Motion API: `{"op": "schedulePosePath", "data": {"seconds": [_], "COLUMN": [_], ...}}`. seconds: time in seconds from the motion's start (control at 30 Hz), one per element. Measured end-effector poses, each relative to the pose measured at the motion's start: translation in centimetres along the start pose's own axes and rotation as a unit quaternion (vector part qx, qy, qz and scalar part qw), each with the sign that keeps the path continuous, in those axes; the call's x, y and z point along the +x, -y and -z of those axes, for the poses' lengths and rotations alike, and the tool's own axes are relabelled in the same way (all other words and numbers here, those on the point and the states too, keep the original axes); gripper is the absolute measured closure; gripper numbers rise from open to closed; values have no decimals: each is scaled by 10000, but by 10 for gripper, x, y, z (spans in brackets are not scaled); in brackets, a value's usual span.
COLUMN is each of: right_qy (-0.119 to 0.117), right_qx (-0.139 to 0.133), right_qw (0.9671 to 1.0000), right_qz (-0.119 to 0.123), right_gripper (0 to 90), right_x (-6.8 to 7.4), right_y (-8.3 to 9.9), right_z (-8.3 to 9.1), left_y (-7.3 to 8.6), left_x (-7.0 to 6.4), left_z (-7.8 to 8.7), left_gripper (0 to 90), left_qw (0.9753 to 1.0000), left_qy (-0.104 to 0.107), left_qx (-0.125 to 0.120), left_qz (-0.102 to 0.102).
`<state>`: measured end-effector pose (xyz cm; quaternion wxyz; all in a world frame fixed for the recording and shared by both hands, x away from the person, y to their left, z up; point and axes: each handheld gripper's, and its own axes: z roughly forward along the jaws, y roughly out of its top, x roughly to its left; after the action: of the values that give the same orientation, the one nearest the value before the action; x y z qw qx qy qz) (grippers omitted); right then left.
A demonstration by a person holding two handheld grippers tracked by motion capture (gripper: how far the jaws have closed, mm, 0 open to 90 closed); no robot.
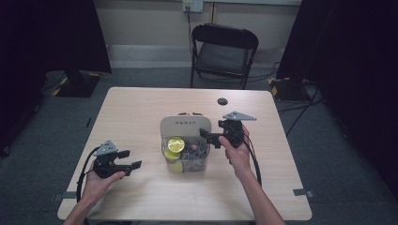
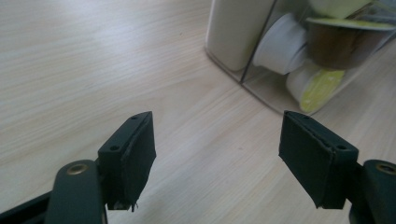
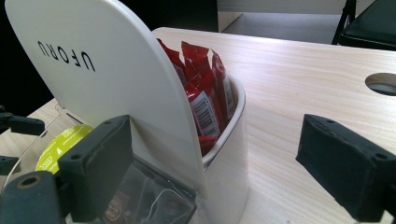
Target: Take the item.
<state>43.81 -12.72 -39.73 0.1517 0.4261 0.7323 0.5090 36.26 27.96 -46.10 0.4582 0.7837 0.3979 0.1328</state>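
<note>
A white organiser box (image 1: 184, 124) with a clear front bin stands at the table's middle. Coffee pods lie in the bin, one with a yellow-green lid (image 1: 176, 143). My right gripper (image 1: 210, 137) is open just to the box's right, level with its upright white panel (image 3: 93, 70). Its jaws straddle the box's rear corner, where red sachets (image 3: 205, 88) stand in the back pocket. My left gripper (image 1: 132, 159) is open and empty, low over the table to the left of the box. Ahead of the left gripper (image 2: 215, 135), the white wall (image 2: 233, 32) and a yellow-lidded pod (image 2: 327, 86) are visible.
A round cable hole (image 1: 222, 101) sits in the tabletop behind the box. A black folding chair (image 1: 224, 51) stands beyond the far table edge. Bare wood (image 1: 141, 108) spreads left of and behind the box.
</note>
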Motion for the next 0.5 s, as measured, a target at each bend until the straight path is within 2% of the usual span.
{"op": "schedulePosePath", "data": {"seconds": [0.5], "right_qy": [-19], "right_qx": [-47], "right_qw": [10000], "right_qz": [-7], "right_gripper": [101], "right_x": [-2], "right_y": [0], "right_z": [1], "left_y": [-26], "left_x": [-28], "left_z": [-6], "left_gripper": [270], "left_qw": [9986], "left_qy": [402], "left_qx": [-229], "left_qz": [-260]}}
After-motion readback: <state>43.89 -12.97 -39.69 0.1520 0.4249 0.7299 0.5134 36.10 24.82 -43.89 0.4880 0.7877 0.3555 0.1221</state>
